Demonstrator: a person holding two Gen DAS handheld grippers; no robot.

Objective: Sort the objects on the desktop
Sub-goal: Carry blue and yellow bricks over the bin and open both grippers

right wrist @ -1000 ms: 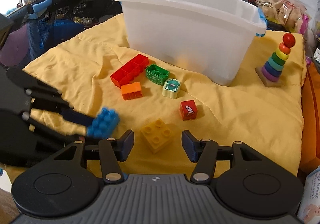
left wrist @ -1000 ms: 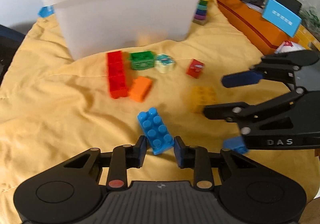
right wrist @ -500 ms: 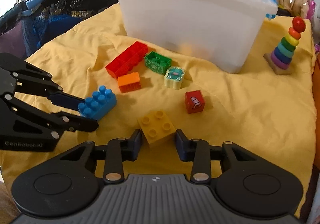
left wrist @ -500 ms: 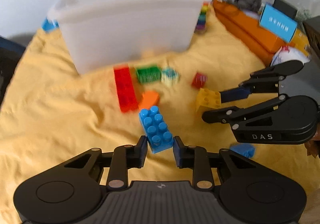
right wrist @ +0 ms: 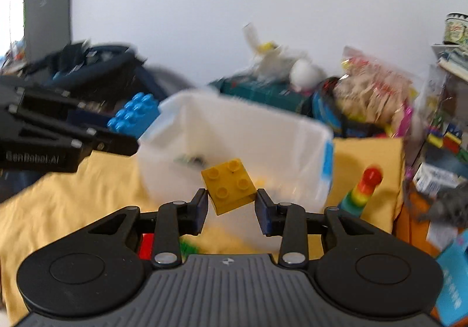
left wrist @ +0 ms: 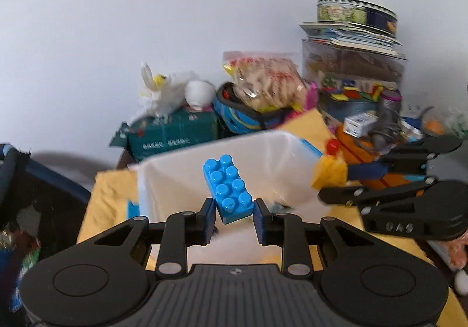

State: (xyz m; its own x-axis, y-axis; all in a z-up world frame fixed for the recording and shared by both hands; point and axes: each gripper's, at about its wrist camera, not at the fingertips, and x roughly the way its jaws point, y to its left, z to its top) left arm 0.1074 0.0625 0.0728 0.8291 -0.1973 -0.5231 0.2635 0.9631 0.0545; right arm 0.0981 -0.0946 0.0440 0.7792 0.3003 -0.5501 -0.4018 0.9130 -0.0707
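Blue brick point(left wrist: 228, 189) sits clamped in your left gripper point(left wrist: 232, 217), fingers pressed on its near end, held up just short of the white bin point(left wrist: 181, 180). Yellow brick point(right wrist: 229, 186) is pinched in your right gripper point(right wrist: 231, 210); those fingers have just been closing, and they now press on its sides, also in front of the bin. Neither brick is dropped yet, so both releases are left. Below the right gripper, nearer than the bin, a red block point(right wrist: 145, 244) and a green block point(right wrist: 187, 248) lie on the yellow cloth point(right wrist: 73, 195), so I judge more sorting remains. Bin holds a few small pieces at the bottom, too blurred to name. Ring stacker point(right wrist: 361, 192) stands right of the bin.
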